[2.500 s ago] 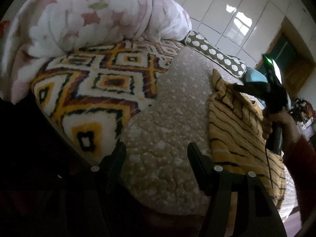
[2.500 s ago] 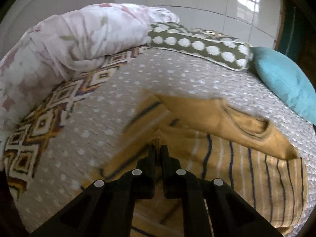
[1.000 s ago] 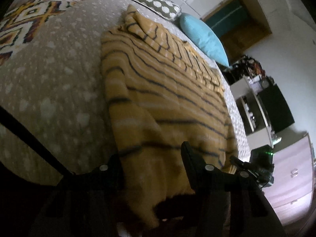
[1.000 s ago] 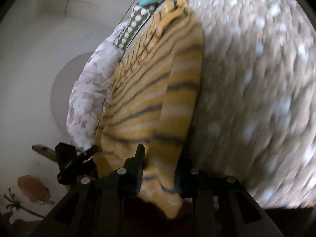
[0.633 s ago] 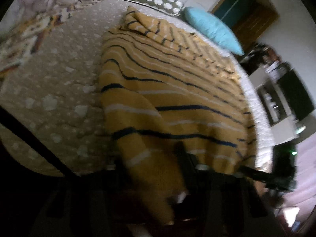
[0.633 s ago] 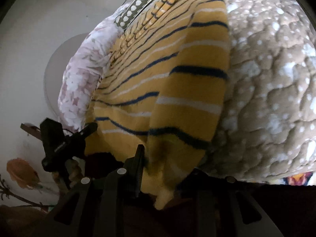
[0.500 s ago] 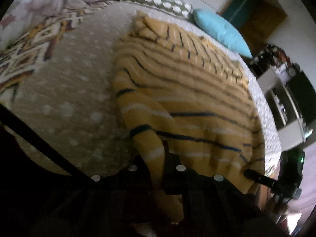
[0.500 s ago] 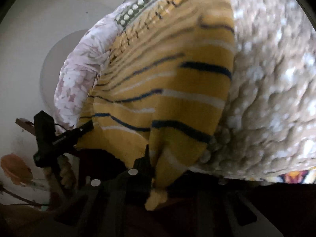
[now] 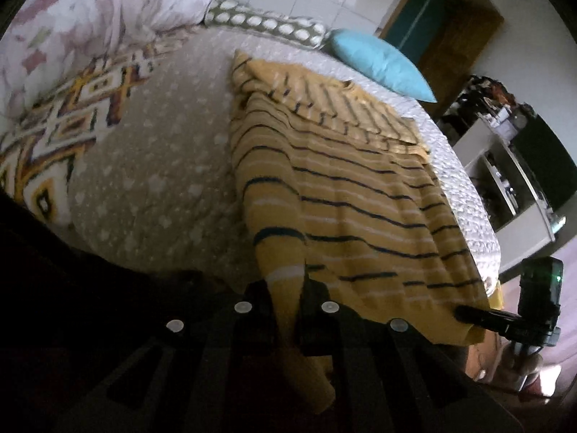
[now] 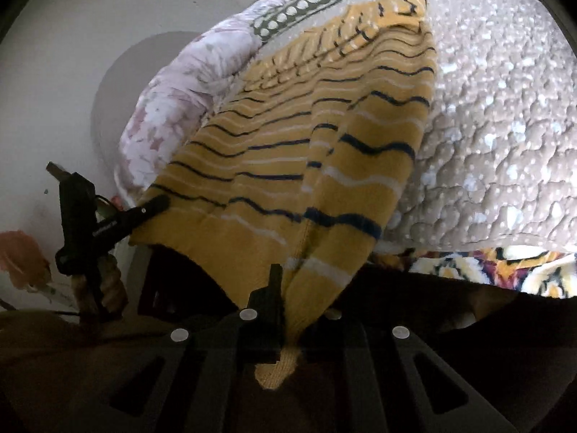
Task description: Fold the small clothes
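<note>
A mustard-yellow sweater [image 9: 346,187] with dark and white stripes lies spread on the beige dotted bedspread [image 9: 151,166], its top part folded over toward the pillows. My left gripper [image 9: 286,288] is shut on the sweater's near left hem corner, and cloth hangs down between its fingers. My right gripper [image 10: 292,292] is shut on the opposite hem corner of the sweater [image 10: 324,166]. Both corners are lifted off the bed edge. In the left wrist view the right gripper [image 9: 472,315] pinches the hem at lower right. In the right wrist view the left gripper [image 10: 155,204] shows at left.
A pink floral quilt [image 9: 90,25] and a patterned blanket [image 9: 57,133] lie at the left. A dotted bolster [image 9: 267,25] and a teal pillow [image 9: 378,61] sit at the bed's head. White shelves [image 9: 505,187] stand right of the bed. A tiger-print cover [image 10: 487,263] hangs at the bed edge.
Both grippers closed on the sweater's hem corners and lifted them off the bed edge. Both views swung so that more of the bed shows.
</note>
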### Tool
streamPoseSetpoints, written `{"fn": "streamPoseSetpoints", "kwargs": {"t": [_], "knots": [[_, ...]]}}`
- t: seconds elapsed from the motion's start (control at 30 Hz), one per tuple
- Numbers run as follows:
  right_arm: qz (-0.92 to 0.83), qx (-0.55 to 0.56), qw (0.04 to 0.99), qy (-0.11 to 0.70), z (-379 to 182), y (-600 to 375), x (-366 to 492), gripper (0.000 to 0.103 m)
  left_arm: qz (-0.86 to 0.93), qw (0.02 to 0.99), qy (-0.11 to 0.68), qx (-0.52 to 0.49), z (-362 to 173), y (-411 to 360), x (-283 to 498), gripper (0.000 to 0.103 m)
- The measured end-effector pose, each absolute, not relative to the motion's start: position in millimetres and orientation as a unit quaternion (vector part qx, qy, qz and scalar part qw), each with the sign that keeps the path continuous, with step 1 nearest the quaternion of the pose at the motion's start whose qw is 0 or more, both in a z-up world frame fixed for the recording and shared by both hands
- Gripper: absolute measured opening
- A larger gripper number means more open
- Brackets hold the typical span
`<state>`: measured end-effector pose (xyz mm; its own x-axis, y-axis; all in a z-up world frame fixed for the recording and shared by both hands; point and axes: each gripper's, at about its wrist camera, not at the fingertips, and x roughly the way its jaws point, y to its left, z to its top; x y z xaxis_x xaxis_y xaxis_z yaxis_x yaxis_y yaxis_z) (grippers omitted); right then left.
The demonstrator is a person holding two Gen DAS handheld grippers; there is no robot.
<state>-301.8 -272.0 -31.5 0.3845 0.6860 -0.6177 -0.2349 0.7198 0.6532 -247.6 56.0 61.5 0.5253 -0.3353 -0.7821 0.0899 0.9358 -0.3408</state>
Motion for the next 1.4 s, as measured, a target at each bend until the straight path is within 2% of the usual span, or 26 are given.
{"fn": "streamPoseSetpoints", "kwargs": {"t": [0.23,0.37,0.5,0.63,0.93,1.03,1.1,1.17,1.27,1.4], "knots": [[0.274,0.202,0.845,0.411,23,-276,-243,0.008,-0.113,0.893,0.421,-0.11,103,42,-176,0.007],[0.254,0.169,0.88,0.364,70,-275,-181,0.008,-0.091,0.907,0.399,-0.096,135,18,-89,0.007],[0.212,0.143,0.902,0.348,93,-273,-104,0.008,-0.057,0.91,0.404,-0.076,141,4,-6,0.007],[0.17,0.153,0.901,0.368,83,-273,-35,0.008,-0.028,0.894,0.442,-0.071,116,-6,63,0.007],[0.14,0.226,0.866,0.424,30,-297,58,0.01,-0.024,0.861,0.493,-0.119,66,2,133,0.011],[0.134,0.264,0.848,0.44,15,-310,84,0.014,-0.039,0.842,0.51,-0.173,54,12,149,0.013],[0.13,0.299,0.833,0.446,4,-318,99,0.022,-0.051,0.826,0.518,-0.214,47,20,156,0.021],[0.13,0.327,0.823,0.446,-3,-324,107,0.038,-0.066,0.814,0.52,-0.25,42,27,161,0.026],[0.137,0.38,0.805,0.435,-13,-336,116,0.047,-0.091,0.793,0.514,-0.314,36,42,163,0.039],[0.132,0.414,0.793,0.427,-17,-345,123,0.048,-0.102,0.77,0.507,-0.373,29,60,165,0.04]]}}
